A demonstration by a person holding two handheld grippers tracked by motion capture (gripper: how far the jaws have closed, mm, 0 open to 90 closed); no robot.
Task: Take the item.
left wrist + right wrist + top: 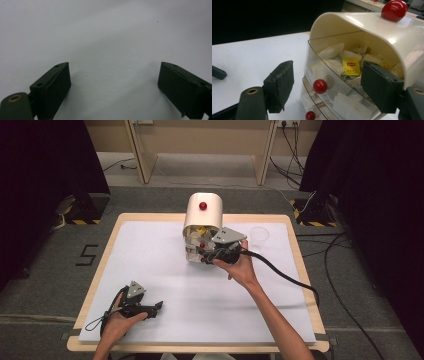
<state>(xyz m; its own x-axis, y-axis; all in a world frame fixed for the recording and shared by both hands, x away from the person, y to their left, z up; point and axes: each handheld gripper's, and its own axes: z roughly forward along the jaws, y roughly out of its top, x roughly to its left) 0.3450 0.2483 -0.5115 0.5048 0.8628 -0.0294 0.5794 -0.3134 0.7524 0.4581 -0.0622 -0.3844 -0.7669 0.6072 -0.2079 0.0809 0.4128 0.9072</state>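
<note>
A cream tea-bag dispenser (pixel 202 212) with a red knob (pixel 203 206) on top stands at the back middle of the table. Its clear upper drawer (pixel 332 75) stands tilted out, showing several tea bags, one with a yellow tag (pixel 351 66). My right gripper (pixel 204 251) is open just in front of this drawer. In the right gripper view (pixel 329 85) its jaws stand wide on either side of the drawer's red knob (pixel 320 86) without touching it. A lower drawer knob (pixel 310 115) sits beneath. My left gripper (pixel 159 308) rests open and empty near the front left, over bare white surface (pixel 113 85).
A clear plastic cup (pixel 259 235) stands to the right of the dispenser. The white mat (pixel 150 265) covers the wooden table. The right gripper's black cable (pixel 285 275) trails off to the right edge. Dark curtains and floor cables surround the table.
</note>
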